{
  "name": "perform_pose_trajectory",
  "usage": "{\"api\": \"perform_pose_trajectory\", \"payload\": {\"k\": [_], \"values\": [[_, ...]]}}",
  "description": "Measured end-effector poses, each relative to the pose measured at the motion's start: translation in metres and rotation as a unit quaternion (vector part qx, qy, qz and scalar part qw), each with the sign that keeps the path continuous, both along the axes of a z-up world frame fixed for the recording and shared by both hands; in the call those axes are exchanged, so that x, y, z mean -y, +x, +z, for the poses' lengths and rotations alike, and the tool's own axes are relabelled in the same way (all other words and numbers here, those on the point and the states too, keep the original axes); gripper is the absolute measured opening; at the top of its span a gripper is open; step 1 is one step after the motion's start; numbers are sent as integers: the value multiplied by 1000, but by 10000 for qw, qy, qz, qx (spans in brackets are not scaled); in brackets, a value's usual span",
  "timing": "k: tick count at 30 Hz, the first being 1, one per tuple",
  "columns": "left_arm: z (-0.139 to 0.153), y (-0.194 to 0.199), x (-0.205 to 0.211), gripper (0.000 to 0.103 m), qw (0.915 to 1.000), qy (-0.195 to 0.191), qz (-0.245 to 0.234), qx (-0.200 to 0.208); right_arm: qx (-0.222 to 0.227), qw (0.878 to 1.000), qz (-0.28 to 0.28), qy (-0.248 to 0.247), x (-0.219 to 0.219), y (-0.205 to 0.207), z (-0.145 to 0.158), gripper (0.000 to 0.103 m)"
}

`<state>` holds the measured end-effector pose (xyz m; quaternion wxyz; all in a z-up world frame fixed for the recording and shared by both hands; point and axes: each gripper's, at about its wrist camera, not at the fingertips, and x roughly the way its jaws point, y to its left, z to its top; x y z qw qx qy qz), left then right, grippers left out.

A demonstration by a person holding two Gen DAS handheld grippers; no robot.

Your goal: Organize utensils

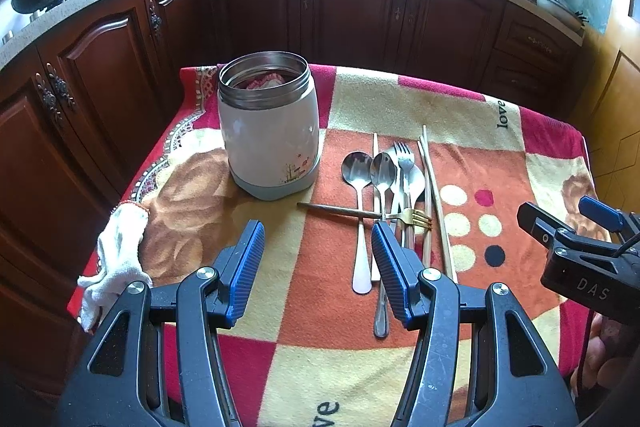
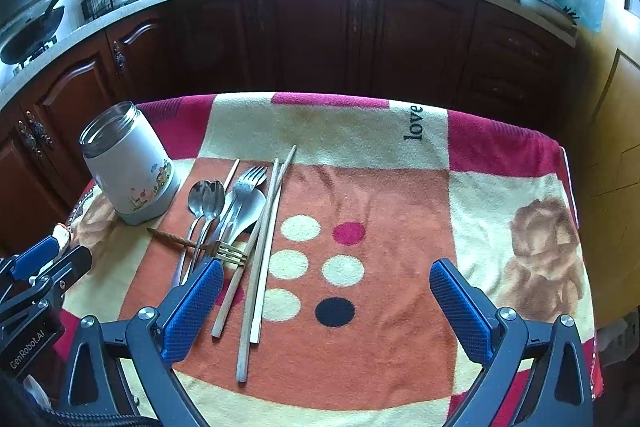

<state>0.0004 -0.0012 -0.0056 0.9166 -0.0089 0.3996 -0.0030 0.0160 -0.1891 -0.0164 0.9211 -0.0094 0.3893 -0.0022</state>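
A pile of utensils lies on the patterned cloth: two steel spoons [image 1: 370,169], a steel fork [image 1: 403,155], a gold fork with a brown handle [image 1: 360,213] lying across them, and several wooden chopsticks [image 1: 434,195]. The white steel-rimmed container [image 1: 268,131] stands upright to their left with a bit of cloth inside. My left gripper [image 1: 318,247] hovers open above the cloth, in front of the spoon handles, holding nothing. In the right wrist view the spoons [image 2: 206,199] and chopsticks [image 2: 260,259] lie left of my right gripper [image 2: 327,271], which is wide open and empty over the dotted patch.
A white cloth glove [image 1: 116,259] lies at the table's left edge. The table [image 2: 520,147] with its blanket cover drops off at the far and right sides. Dark wooden cabinets [image 1: 352,11] and a cluttered kitchen counter stand behind. Each gripper shows at the edge of the other's view.
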Motion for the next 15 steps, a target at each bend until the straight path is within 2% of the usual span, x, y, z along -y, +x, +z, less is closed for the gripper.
{"api": "perform_pose_trajectory", "payload": {"k": [5,15], "values": [[-2,0,1,56,10000,65,2,31,42,10000,7,19,0,-1,-1,103],[-4,1,-2,56,9999,-124,12,109,-36,10000,34,-36,0,3,-3,103]]}}
